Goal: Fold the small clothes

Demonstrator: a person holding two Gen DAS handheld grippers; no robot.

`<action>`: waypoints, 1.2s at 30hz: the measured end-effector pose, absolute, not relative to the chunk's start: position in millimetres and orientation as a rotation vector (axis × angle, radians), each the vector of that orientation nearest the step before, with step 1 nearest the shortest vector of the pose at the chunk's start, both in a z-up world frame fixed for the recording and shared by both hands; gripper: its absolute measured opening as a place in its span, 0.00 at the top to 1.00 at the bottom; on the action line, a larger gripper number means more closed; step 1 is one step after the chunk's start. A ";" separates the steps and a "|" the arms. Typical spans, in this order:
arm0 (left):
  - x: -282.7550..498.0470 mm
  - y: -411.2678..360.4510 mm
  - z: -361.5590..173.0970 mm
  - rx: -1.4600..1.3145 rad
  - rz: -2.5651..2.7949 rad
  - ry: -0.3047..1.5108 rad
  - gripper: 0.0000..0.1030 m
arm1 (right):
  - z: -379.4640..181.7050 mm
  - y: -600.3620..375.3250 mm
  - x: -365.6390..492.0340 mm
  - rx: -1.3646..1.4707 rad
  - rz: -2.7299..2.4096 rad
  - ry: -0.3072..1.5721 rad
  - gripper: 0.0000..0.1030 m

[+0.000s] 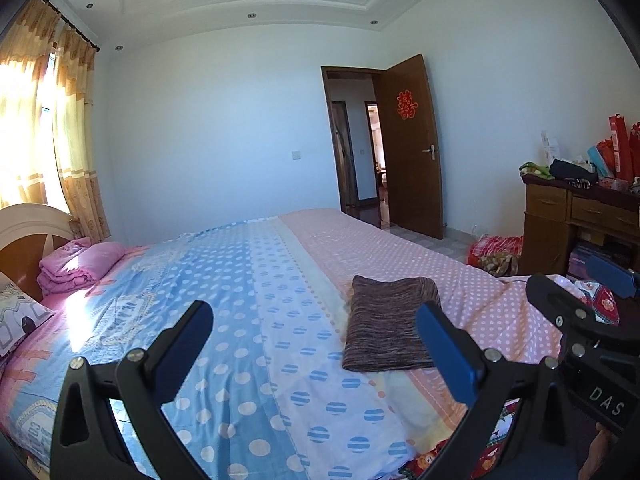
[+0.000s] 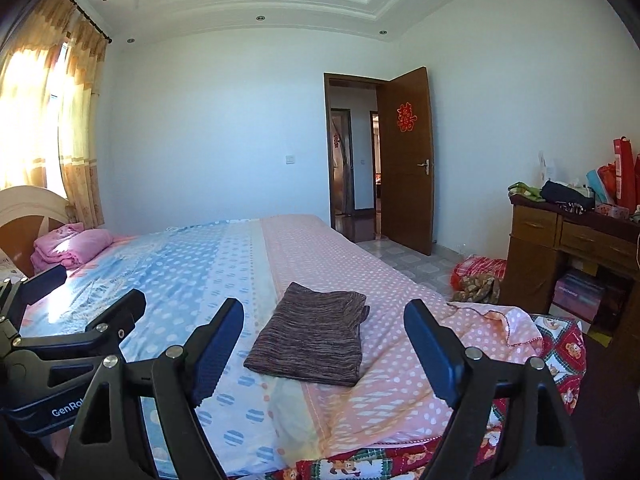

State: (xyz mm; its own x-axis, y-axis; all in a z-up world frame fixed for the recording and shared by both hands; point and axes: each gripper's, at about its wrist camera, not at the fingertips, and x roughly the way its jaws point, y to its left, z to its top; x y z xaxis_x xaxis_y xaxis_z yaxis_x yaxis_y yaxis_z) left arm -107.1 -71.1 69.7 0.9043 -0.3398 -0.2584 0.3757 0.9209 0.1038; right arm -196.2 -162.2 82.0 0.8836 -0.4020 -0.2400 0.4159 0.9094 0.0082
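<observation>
A brown marled garment [image 1: 390,324] [image 2: 312,340] lies folded into a neat rectangle on the pink dotted part of the bedspread [image 2: 400,280]. My left gripper [image 1: 316,344] hovers above the bed to the garment's left, open with nothing between its fingers. My right gripper [image 2: 324,348] is held above the near edge of the bed, open and empty, and the garment shows between its fingers but lies farther away. Each gripper also shows in the other view: the right gripper [image 1: 584,284] at the right edge, the left gripper [image 2: 80,300] at the left edge.
A folded pink blanket [image 1: 76,264] sits by the headboard [image 1: 24,224]. A bear-print quilt [image 2: 560,344] hangs over the bed's near right corner. A cluttered wooden desk [image 2: 560,240] stands at the right, with a red bundle [image 2: 476,272] on the floor beside it. The door [image 2: 404,160] stands open.
</observation>
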 end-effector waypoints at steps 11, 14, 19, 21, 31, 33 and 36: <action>-106.4 -71.5 67.4 0.142 -0.384 0.257 0.00 | 77.0 -160.7 -197.8 0.055 -0.423 0.245 0.19; -106.6 -72.2 67.0 0.143 -0.382 0.260 0.00 | 76.9 -160.2 -198.7 0.054 -0.426 0.243 0.19; -106.1 -70.6 66.7 0.139 -0.386 0.270 0.00 | 76.2 -159.7 -199.7 0.056 -0.428 0.248 0.19; -105.7 -69.8 66.7 0.137 -0.386 0.273 0.00 | 76.6 -160.5 -199.7 0.056 -0.427 0.251 0.19; -105.0 -68.5 66.9 0.136 -0.389 0.278 0.00 | 76.6 -161.0 -199.7 0.056 -0.428 0.253 0.19; -105.1 -68.7 67.0 0.136 -0.389 0.275 0.00 | 76.5 -161.1 -199.6 0.057 -0.431 0.253 0.19; -104.9 -68.8 66.9 0.136 -0.390 0.276 0.00 | 77.5 -161.8 -200.4 0.061 -0.433 0.254 0.19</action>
State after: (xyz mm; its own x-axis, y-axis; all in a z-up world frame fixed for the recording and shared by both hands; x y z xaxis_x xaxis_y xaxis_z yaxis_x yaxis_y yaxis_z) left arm -104.9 -68.8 66.9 0.8883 -0.3555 -0.2909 0.3924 0.9165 0.0781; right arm -200.4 -161.8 77.5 0.8764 -0.4075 -0.2566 0.4227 0.9063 0.0045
